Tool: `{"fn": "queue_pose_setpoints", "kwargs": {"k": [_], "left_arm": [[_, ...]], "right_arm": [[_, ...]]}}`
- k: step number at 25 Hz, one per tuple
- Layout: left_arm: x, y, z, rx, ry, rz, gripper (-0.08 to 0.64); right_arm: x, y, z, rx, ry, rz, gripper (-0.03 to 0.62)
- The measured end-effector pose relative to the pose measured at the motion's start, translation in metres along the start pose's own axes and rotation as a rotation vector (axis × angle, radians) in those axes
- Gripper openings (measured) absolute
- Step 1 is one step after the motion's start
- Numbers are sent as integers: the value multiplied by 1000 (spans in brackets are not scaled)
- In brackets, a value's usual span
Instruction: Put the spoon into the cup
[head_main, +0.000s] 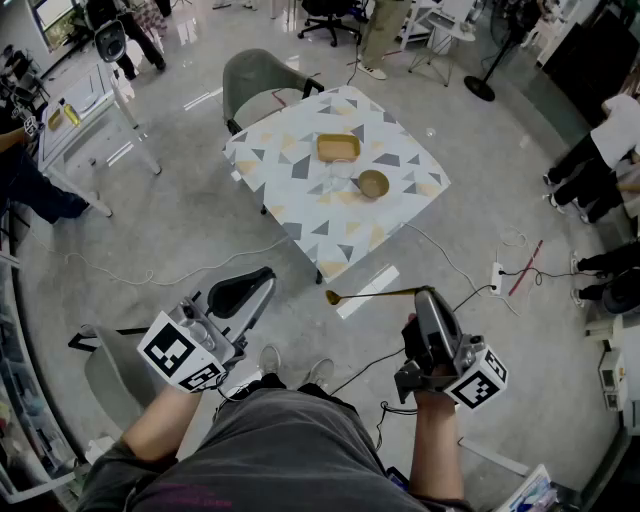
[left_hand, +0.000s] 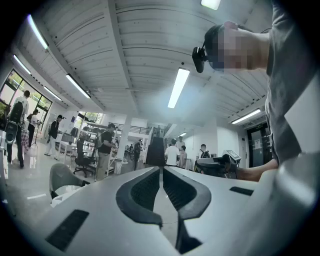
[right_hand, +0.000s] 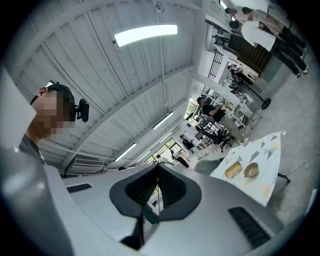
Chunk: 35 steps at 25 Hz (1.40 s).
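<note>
The worktop (head_main: 300, 205) stands ahead at 12 o'clock, with a chair (head_main: 255, 75) behind it at 11. On it the tray (head_main: 338, 147) lies farther back, and the cup (head_main: 373, 184) sits at the tray's 4 o'clock. Nearer than the worktop, the spoon (head_main: 370, 294) juts toward 9 o'clock from the jaws of the right gripper (head_main: 424, 293).

The patterned table (head_main: 300, 170) carries a rectangular dish (head_main: 339, 147) and a round cup (head_main: 373, 184).

Head view looks steeply down on the table (head_main: 290, 190), set well ahead. Right gripper view, tilted upward (mostly ceiling (right_hand: 125, 75)), shares that table (right_hand: 265, 150) at its right; left gripper view looks out level beside the person (left_hand: 292, 100).
</note>
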<state>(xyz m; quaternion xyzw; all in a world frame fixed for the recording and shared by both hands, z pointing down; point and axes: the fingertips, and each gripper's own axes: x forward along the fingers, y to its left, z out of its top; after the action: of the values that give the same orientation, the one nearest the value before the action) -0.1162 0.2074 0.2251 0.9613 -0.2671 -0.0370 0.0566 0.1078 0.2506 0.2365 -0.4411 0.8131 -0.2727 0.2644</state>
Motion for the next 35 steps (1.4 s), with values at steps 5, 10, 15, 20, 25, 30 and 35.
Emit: {"fn": "queue_pose_setpoints", "kwargs": {"k": [5, 10, 15, 20, 25, 30, 35], "left_arm": [[3, -2, -1, 0, -1, 5, 37], [6, -8, -5, -1, -1, 11, 37], [9, -18, -8, -2, -7, 16, 37], [13, -32, -13, -3, -8, 24, 37], [17, -46, -14, 2, -12, 35, 37], [16, -58, -17, 8, -11, 53, 37], [17, -65, -16, 13, -2, 67, 37]], "right_arm": [[-1, -2, 2, 0, 1, 6, 21], [-4, -5, 4, -7, 6, 8, 23], [-12, -9, 5, -9, 17, 10, 23], [-23, -17, 7, -5, 28, 8, 23], [-35, -23, 10, 2, 37, 14, 23], [-43, -27, 11, 11, 39, 27, 23], [-48, -30, 14, 26, 43, 39, 23]]}}
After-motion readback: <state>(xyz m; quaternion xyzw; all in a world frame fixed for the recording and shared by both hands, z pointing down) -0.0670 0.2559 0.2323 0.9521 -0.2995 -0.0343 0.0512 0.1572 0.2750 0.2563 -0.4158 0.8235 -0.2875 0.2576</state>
